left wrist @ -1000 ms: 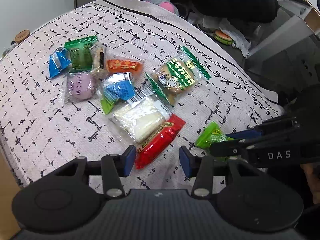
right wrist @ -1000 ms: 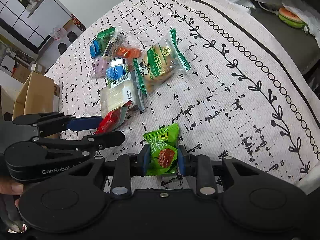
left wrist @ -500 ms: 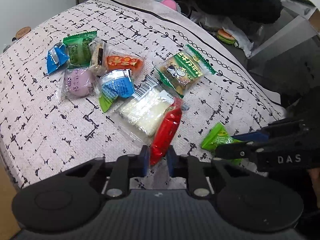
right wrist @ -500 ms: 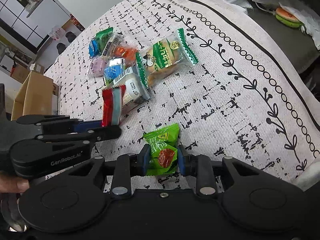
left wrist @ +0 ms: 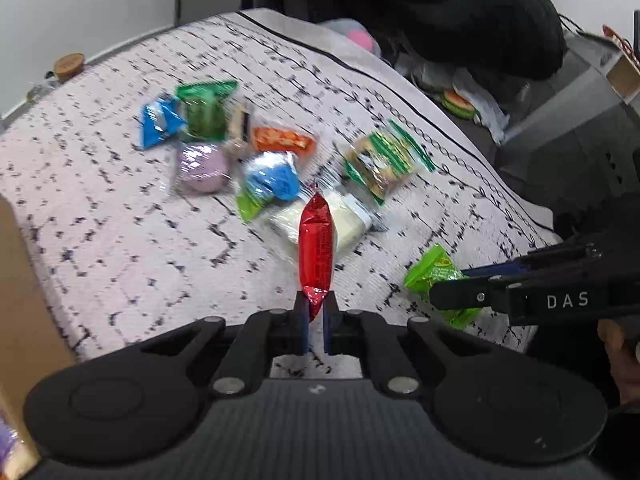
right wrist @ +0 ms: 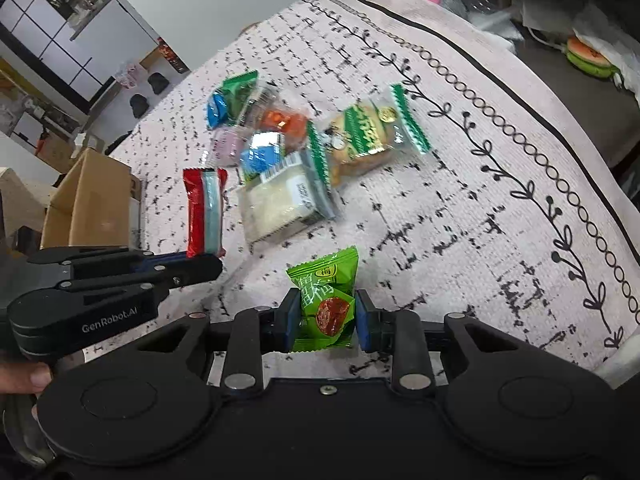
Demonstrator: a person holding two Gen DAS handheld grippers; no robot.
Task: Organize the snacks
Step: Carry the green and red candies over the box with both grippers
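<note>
My left gripper [left wrist: 316,316] is shut on the end of a red snack packet [left wrist: 316,244] and holds it upright above the cloth; the packet also shows in the right wrist view [right wrist: 204,212]. My right gripper [right wrist: 327,320] is shut on a green plum candy packet [right wrist: 326,300], which also shows in the left wrist view [left wrist: 436,276]. A pile of snacks lies further on: a white packet [right wrist: 280,204], a green-striped biscuit pack [right wrist: 372,136], a blue packet [left wrist: 272,180], a purple one [left wrist: 202,168], an orange one [left wrist: 282,140].
The patterned cloth [right wrist: 500,168] covers the table. A cardboard box [right wrist: 90,200] stands at the left, beyond the table edge. Clutter and a burger-shaped toy [right wrist: 588,56] lie past the far right edge.
My left gripper closed on the red packet and lifted it off the cloth, turning it upright. My right gripper kept hold of the green packet and rose slightly.
</note>
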